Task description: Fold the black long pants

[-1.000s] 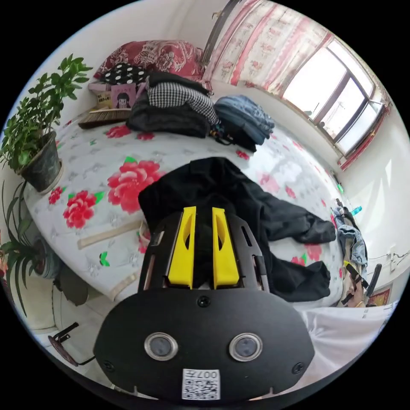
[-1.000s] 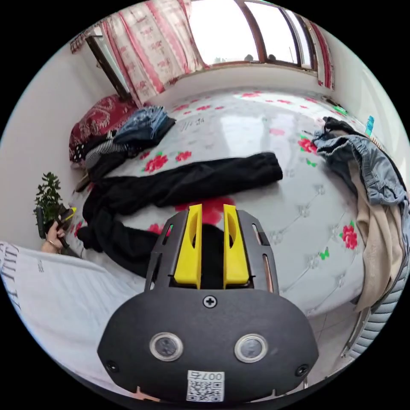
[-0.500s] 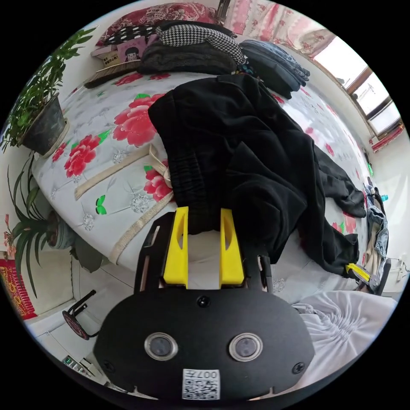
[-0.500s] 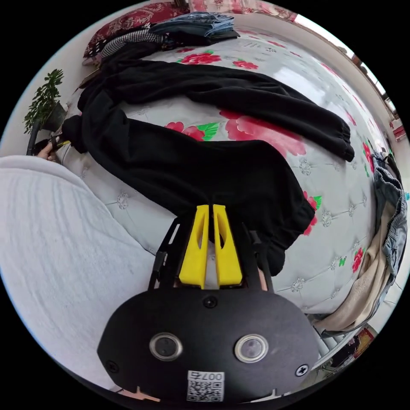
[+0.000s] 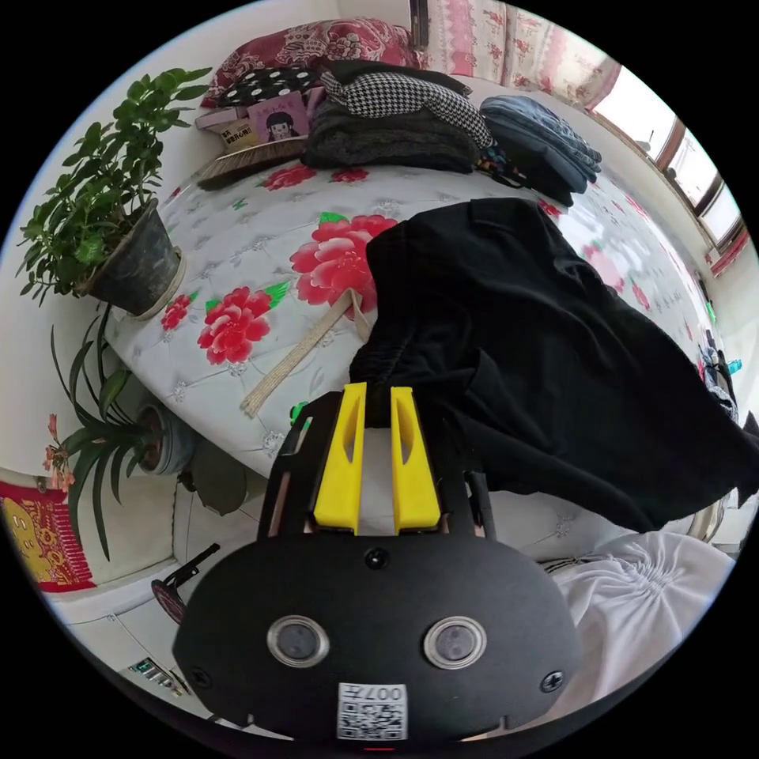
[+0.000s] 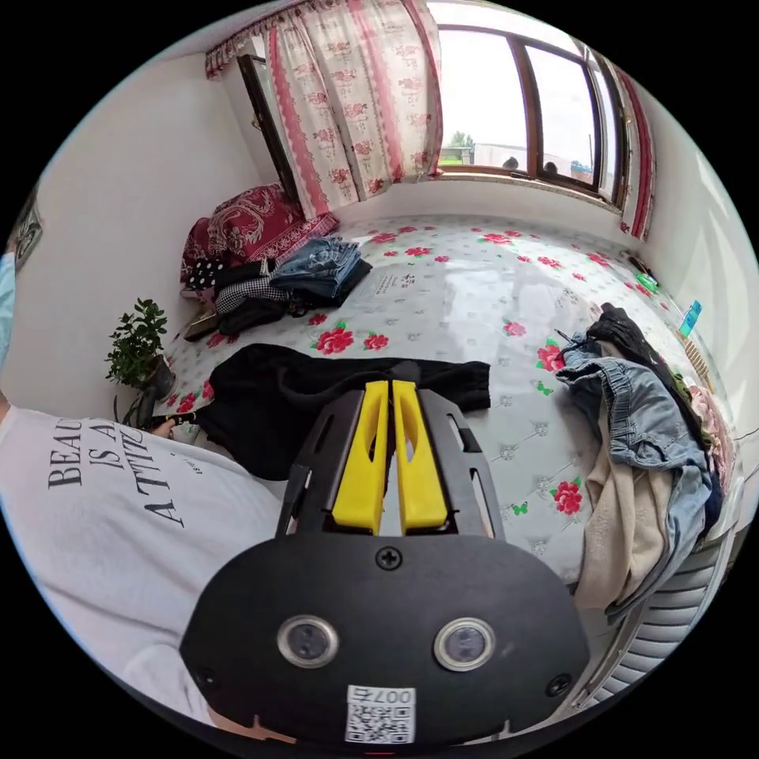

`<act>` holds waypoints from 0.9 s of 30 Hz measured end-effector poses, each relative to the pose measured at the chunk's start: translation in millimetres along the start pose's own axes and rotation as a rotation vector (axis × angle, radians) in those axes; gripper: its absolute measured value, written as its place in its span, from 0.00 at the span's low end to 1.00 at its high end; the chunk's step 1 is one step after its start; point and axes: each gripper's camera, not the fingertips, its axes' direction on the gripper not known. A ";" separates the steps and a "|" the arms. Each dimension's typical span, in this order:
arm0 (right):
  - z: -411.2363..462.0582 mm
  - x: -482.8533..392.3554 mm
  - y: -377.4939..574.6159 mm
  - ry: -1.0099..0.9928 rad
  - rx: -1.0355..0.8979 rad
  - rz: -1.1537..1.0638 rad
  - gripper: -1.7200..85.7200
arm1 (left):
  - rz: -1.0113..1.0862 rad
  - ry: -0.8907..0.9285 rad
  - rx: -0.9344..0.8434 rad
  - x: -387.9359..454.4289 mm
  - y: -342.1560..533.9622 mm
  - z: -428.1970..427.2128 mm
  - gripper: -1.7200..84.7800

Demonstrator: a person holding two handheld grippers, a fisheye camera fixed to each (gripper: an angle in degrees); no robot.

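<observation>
The black long pants [image 5: 538, 332] hang lifted over the flowered bed [image 5: 253, 237], stretched from their gathered waistband towards the right. My left gripper [image 5: 377, 391] is shut on that waistband. In the right gripper view the pants [image 6: 277, 395] span the near side of the bed [image 6: 490, 277] as a dark band. My right gripper [image 6: 390, 386] has its yellow jaws nearly together, pinching black fabric at their tips. At the pants' far left end a hand holds the left gripper [image 6: 175, 420].
A potted plant [image 5: 111, 213] stands at the bed's corner, with another below it. Stacks of folded clothes [image 5: 395, 126] and a red pillow line the head end. A heap of jeans and other garments [image 6: 640, 443] lies on the right. A beige strap [image 5: 300, 356] lies beside the waistband.
The left jaws have closed on the waistband. Both grippers have risen and pulled back, lifting the pants off the bed; the near leg no longer lies spread under the right gripper.
</observation>
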 end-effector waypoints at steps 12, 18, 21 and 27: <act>199.8 91.1 54.9 0.242 -0.263 0.256 0.07 | -0.042 0.003 -0.015 8.5 24.0 -12.2 0.08; 246.0 133.8 177.9 0.118 -0.313 0.462 0.07 | -0.172 0.018 0.035 -10.0 51.8 -33.3 0.02; 269.7 134.2 214.6 0.098 -0.318 0.459 0.07 | -0.151 0.080 0.067 -4.5 52.4 -44.0 0.03; 331.2 112.8 245.6 0.100 -0.442 0.392 0.07 | -0.002 0.150 0.069 55.3 26.0 -36.2 0.08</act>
